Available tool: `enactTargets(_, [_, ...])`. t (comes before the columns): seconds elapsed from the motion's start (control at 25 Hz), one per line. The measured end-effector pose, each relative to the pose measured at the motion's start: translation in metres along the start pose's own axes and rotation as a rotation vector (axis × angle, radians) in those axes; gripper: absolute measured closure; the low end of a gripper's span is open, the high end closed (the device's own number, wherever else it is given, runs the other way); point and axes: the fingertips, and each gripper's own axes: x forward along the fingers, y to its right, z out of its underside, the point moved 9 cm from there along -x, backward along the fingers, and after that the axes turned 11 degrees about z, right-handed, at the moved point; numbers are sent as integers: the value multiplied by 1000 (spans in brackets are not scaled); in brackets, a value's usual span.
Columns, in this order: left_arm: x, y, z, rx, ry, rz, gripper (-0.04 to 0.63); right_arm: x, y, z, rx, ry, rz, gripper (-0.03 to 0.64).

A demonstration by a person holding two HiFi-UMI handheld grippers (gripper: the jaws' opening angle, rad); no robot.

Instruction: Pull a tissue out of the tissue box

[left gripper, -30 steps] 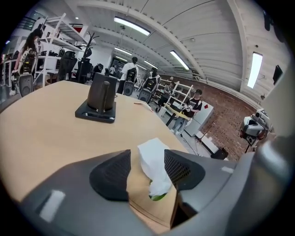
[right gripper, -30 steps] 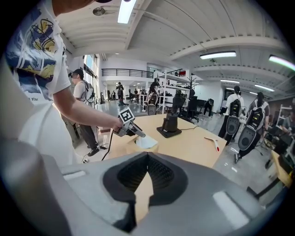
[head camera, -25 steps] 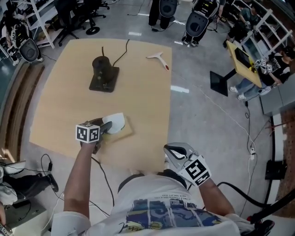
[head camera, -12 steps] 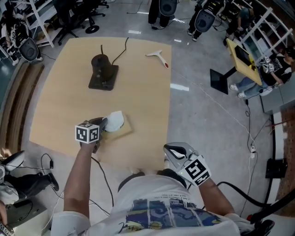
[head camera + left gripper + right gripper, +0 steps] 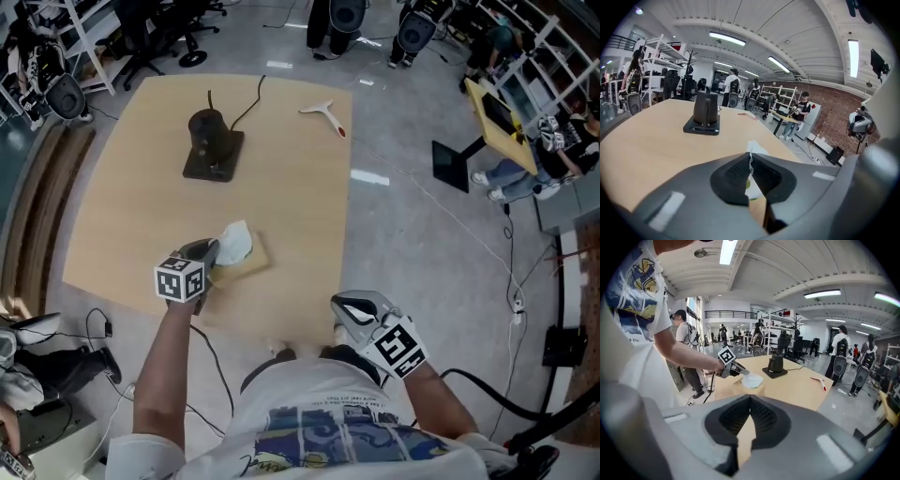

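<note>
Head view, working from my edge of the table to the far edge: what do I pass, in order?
tissue box, with its tissue pinched in the left gripper → black stand with its cable → white scraper by the far right corner.

The left gripper (image 5: 214, 251) stood with its jaws apart around the tissue (image 5: 234, 242) a second ago. They have since come together and now pinch the tissue's edge at 9 o'clock. The tissue was a broad, rounded puff on the tissue box (image 5: 253, 265). It is now gathered narrower, with a peak rising toward 12 o'clock. The gripper has also rolled slightly.
</note>
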Motion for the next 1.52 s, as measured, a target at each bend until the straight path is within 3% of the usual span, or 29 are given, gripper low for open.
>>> enactTargets(0.92, [-38, 44, -10, 119, 155, -74, 589, -3, -1, 5, -33, 25, -74, 614])
enactTargets(1.52, [-53, 107, -21, 147, 252, -153, 589, -12, 31, 15, -79, 75, -158, 614])
